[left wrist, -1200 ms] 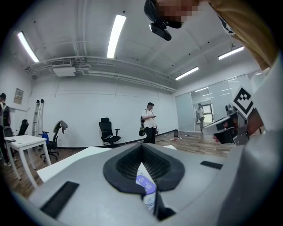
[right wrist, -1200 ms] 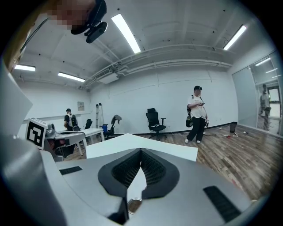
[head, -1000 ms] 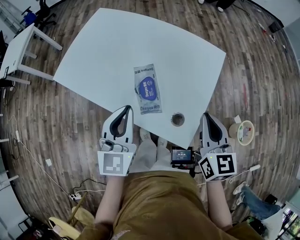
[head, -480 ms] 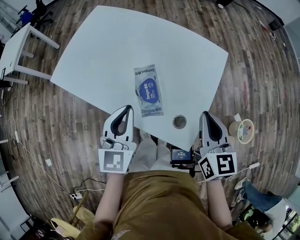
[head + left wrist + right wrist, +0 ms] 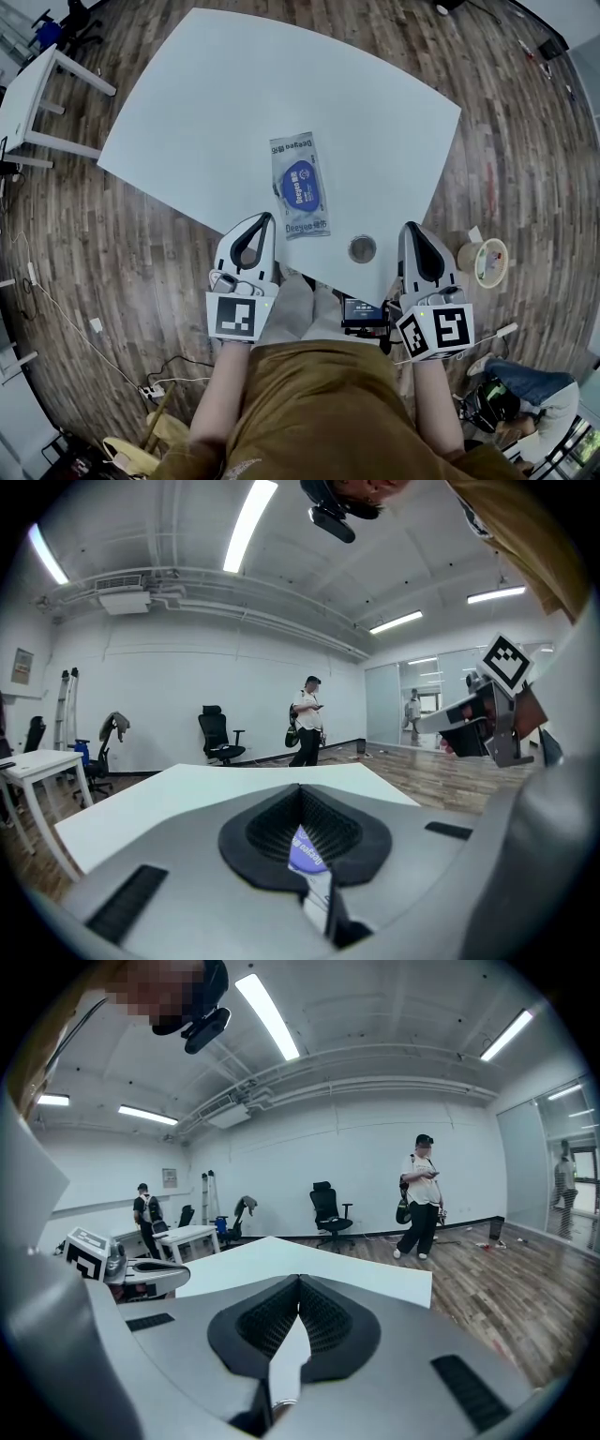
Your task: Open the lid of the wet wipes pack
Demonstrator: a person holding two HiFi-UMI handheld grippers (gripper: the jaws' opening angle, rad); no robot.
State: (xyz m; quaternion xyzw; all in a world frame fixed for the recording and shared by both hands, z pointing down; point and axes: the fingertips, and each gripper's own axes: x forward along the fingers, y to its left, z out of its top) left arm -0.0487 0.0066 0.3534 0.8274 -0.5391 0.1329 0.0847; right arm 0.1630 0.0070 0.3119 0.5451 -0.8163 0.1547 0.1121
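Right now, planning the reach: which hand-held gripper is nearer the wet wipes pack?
The left hand-held gripper: its tip is close beside the wet wipes pack, while the right hand-held gripper sits farther off.

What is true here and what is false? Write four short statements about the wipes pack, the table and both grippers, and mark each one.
1. The wet wipes pack lies flat on the white table with its blue lid shut. True.
2. The left gripper is shut on the pack. False: its jaws are together on nothing, and it hovers just short of the pack's near end.
3. A round grommet sits in the table near its edge, to the right of the pack. True.
4. The right gripper has its jaws wide apart. False: they are together and hold nothing.
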